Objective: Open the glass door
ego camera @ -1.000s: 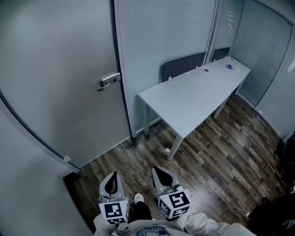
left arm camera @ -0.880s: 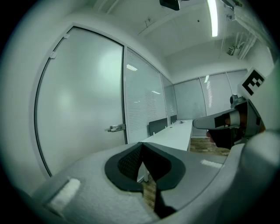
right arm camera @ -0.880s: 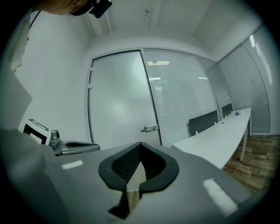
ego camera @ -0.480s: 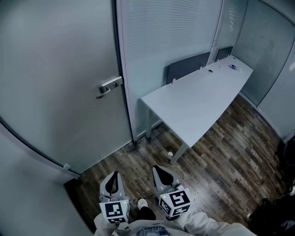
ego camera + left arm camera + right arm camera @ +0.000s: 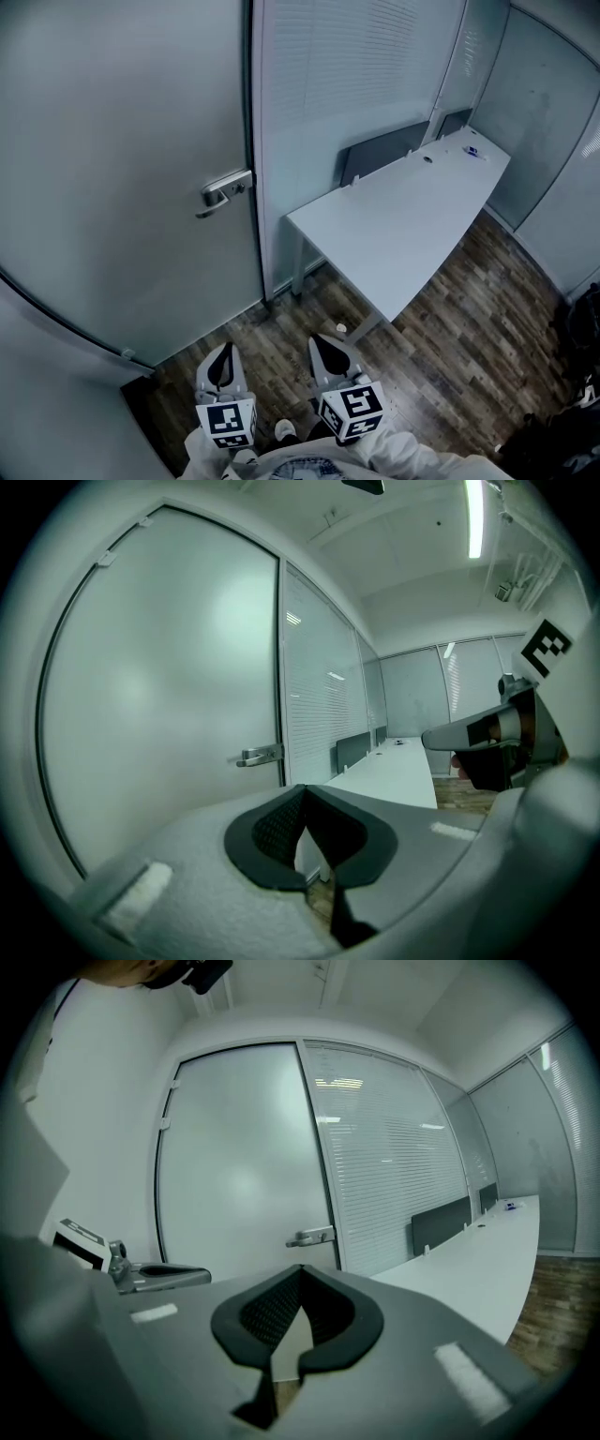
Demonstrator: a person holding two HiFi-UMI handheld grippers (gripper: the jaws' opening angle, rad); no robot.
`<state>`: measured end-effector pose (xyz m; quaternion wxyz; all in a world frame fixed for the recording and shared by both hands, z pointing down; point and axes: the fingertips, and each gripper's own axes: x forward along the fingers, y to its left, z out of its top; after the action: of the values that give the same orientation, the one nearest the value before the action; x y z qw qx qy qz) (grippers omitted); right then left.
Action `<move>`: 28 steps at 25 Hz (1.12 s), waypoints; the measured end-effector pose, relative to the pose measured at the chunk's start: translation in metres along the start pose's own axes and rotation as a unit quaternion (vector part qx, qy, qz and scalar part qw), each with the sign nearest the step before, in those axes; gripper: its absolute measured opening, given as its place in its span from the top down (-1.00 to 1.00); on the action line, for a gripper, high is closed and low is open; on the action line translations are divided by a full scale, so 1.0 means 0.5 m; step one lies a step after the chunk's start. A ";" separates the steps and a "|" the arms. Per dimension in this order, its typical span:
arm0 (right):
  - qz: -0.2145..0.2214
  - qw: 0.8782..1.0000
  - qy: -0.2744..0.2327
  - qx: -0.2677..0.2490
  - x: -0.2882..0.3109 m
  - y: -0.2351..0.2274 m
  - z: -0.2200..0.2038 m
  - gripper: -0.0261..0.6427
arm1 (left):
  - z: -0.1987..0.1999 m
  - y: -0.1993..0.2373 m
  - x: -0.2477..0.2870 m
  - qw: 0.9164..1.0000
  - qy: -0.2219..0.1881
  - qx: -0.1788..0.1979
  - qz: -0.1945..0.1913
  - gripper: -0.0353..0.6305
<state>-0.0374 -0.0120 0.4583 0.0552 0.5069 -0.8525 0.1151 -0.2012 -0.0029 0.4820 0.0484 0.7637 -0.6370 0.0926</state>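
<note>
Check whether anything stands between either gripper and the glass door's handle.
Nothing visible does. Only floor lies between the left gripper, the right gripper and the glass door; its handle is unobstructed. The table stands to the right.

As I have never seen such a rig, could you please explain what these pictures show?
There is no robot: a person carries a two-jaw gripper in each hand. The head view looks down from a camera on the person's head at the left gripper and right gripper, both pointing toward a frosted glass door with a metal lever handle. The other two pictures come from cameras riding on each gripper, looking along its jaws. Both pairs of jaws are shut and hold nothing. Right of the door stands a white table on a wooden floor. The few things at the table's far end are too small to identify.
</note>
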 end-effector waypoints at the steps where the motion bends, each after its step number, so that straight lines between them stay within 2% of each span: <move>1: -0.002 1.000 0.005 -0.001 0.003 -0.003 -0.002 0.91 | 0.002 0.001 0.003 1.000 0.000 -0.005 -0.001 0.88; 5: -0.003 1.000 0.008 -0.006 0.029 -0.023 0.008 0.91 | 0.011 0.002 0.034 1.000 -0.010 -0.011 -0.005 0.88; 10: 0.015 1.000 0.024 -0.004 0.082 -0.051 -0.010 0.91 | -0.005 0.005 0.088 1.000 -0.003 -0.010 0.013 0.88; 22: 0.133 0.991 0.031 -0.018 0.313 -0.121 0.055 0.91 | 0.039 0.040 0.277 0.995 0.018 0.002 0.102 0.88; 28: 0.170 0.984 0.042 -0.011 0.390 -0.164 0.068 0.91 | 0.051 0.035 0.346 0.991 0.031 0.002 0.131 0.88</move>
<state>-0.0585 -0.2243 0.4781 0.0767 0.3482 -0.9245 0.1347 -0.1868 -0.1780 0.4914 0.0541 0.6702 -0.7299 0.1230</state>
